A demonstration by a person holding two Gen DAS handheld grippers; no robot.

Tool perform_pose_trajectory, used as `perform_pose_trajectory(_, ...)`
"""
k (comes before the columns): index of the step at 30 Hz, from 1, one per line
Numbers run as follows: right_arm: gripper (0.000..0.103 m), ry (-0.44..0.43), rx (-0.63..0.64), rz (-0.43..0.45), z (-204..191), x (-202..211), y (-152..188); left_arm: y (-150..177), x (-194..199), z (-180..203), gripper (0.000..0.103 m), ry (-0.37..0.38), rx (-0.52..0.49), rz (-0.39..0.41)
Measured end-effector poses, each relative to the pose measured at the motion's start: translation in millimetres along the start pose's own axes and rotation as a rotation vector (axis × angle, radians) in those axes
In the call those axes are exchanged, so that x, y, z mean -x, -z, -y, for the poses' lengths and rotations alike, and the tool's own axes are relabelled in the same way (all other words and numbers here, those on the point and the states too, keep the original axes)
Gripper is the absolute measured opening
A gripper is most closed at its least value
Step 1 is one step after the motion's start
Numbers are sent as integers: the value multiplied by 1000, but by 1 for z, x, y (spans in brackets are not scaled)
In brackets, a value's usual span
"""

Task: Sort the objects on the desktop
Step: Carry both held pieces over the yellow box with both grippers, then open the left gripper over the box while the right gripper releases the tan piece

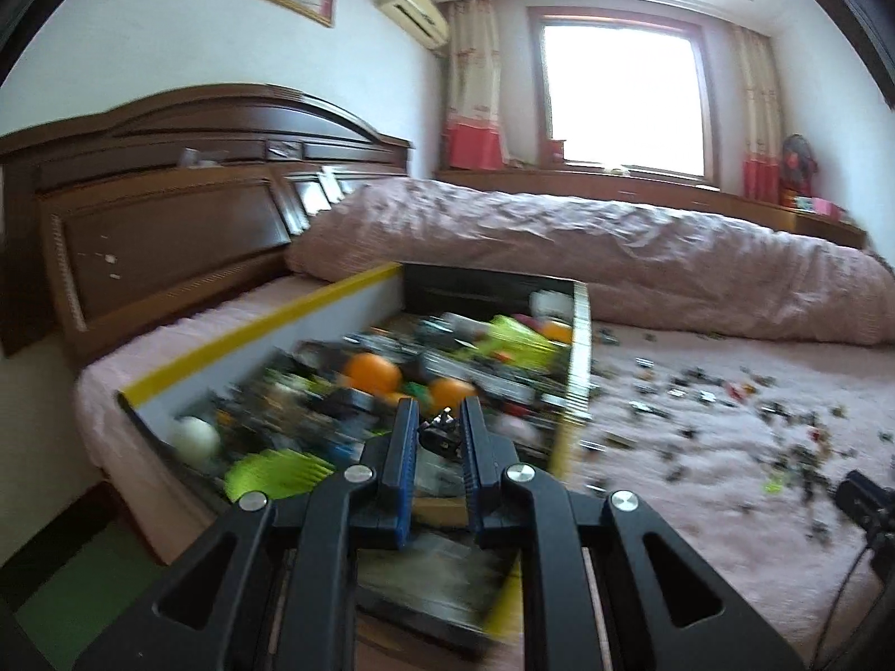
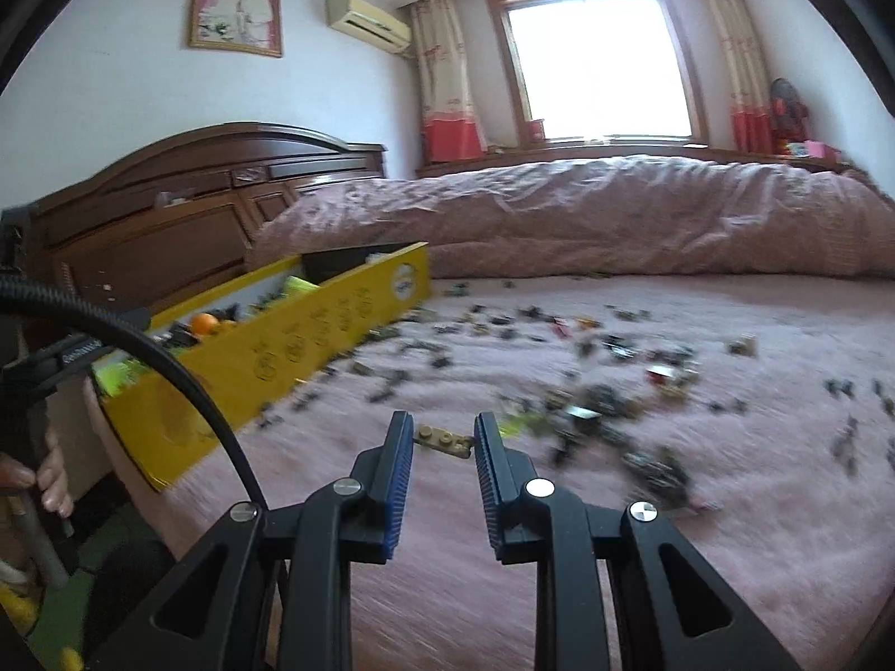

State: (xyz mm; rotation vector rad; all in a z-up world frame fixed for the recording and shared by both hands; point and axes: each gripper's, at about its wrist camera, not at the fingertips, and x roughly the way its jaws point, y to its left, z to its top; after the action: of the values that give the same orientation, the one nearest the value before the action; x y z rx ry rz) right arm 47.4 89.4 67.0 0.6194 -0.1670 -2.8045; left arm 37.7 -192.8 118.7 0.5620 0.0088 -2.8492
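The yellow box [image 2: 313, 335] lies on the bed [image 2: 559, 559] at about 9 o'clock in the right wrist view and is filled with mixed small bricks, lime green pieces [image 1: 279, 469], orange balls [image 1: 372, 372] and a white ball [image 1: 194, 439]. The left claw [image 1: 441, 425] hangs over this box and pinches a small dark piece [image 1: 442, 433], blurred. The right claw [image 2: 444, 439] is pressed on a flat tan brick [image 2: 442, 440] with studs, while many loose bricks [image 2: 615, 391] lie scattered on the bed toward 2 o'clock.
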Motion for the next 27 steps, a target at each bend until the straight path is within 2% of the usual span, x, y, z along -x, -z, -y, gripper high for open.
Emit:
perform_pose_trajectory(8,23,-119,17,-10,-46,-27,-26,-18,-39,-67,15,-101,63,-30)
perform_pose_trajectory(17,23,-209,87,-21,-99,-57,-44,-19,-97,-112,16,-131,116,-159)
perform_pose_trajectory(19,23,-226,91,-24,-108,-63,-47,-17,-102,-116,28,-141,121,-169)
perform_pose_trajectory(21,23,-241,91,-28,-114,-69,-49,-16,-104,-120,73,-152,137,-173)
perform_pose_trajectory(24,23,-258,98,-39,-123,-78,-52,-15,-102,-123,77,-154,159,-156)
perform_pose_trajectory(27,23,-265,117,-45,-129,-87,-55,-14,-107,-126,79,-154,163,-186)
